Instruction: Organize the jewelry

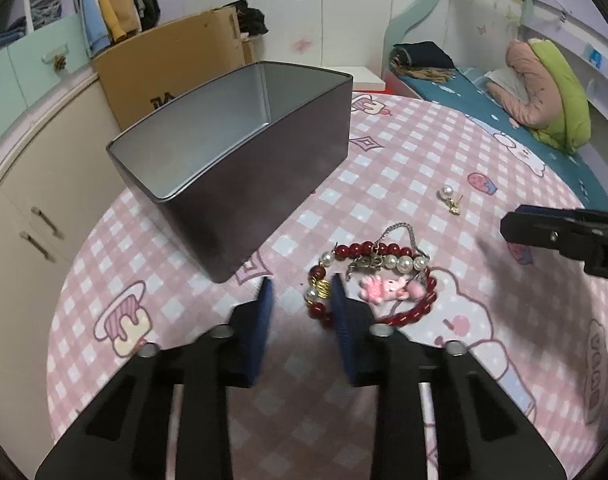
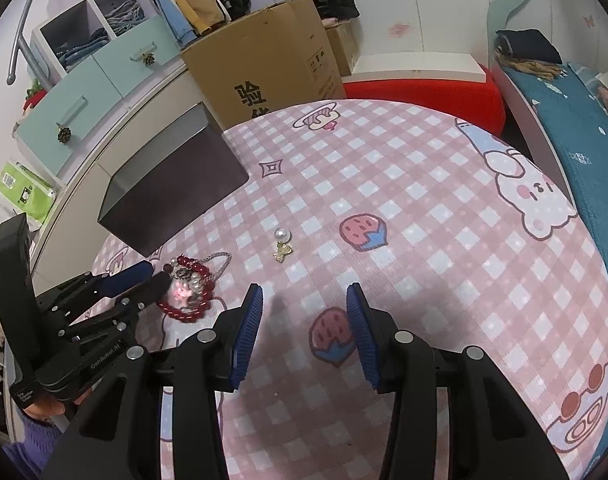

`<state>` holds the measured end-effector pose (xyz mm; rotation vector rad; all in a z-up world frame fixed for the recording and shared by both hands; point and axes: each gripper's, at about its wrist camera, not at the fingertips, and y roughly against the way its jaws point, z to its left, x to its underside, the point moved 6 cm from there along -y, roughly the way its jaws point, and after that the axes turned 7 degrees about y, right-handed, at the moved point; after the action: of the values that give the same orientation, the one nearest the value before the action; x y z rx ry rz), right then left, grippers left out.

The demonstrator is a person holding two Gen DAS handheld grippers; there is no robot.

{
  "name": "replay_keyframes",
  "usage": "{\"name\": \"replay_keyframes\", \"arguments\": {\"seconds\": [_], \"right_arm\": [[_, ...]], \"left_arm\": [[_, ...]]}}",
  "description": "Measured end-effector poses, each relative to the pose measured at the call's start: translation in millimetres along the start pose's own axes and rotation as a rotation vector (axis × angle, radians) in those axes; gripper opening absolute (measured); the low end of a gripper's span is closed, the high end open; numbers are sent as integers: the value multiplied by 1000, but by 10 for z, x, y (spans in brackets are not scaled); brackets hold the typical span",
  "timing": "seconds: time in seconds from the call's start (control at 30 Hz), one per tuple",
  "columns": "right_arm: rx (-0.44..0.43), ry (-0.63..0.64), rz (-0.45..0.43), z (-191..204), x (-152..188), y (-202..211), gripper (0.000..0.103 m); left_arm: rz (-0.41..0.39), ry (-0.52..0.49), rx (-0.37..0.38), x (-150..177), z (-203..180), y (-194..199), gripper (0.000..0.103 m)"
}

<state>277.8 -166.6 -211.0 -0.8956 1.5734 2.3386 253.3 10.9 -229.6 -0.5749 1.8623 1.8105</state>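
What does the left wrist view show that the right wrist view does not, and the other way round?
Only the left wrist view shows the tin's bare inside and the bracelet's separate beads and pink charm. Only the right wrist view shows the whole left gripper, open by the bracelet, and the strawberry print between the open right gripper's fingers. Both show the tin, bracelet, pearl earring and checked cloth.

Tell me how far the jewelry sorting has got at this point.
Nothing looks stored yet: the metal tin shows only bare walls and floor. In hand: the left gripper, open, sits low at the bracelet pile, one finger beside the red beads, nothing clamped. The right gripper is open over bare cloth. Left to do: the pile and the pearl earring on the tablecloth.
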Motion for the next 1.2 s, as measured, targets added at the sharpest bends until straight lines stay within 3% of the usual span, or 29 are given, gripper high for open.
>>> {"name": "replay_keyframes", "arguments": {"seconds": [0.1,0.17,0.6,0.97,1.2], "right_arm": [[0,1,3,11,-12,-28,43],[1,4,6,29,-17,-50,43],[77,104,9,200,-137,-243,44],[139,187,-3,319,-250,-377,43],[66,182,-14,417,-159,-222,43]], "left_arm": [[-14,-19,-7,11,38,12,9],[-11,-10,14,12,74,26,8],[-98,12,240,-250,16,415,8],[-138,24,380,-418,0,825,8],[-97,60,343,-379,123,668,8]]}}
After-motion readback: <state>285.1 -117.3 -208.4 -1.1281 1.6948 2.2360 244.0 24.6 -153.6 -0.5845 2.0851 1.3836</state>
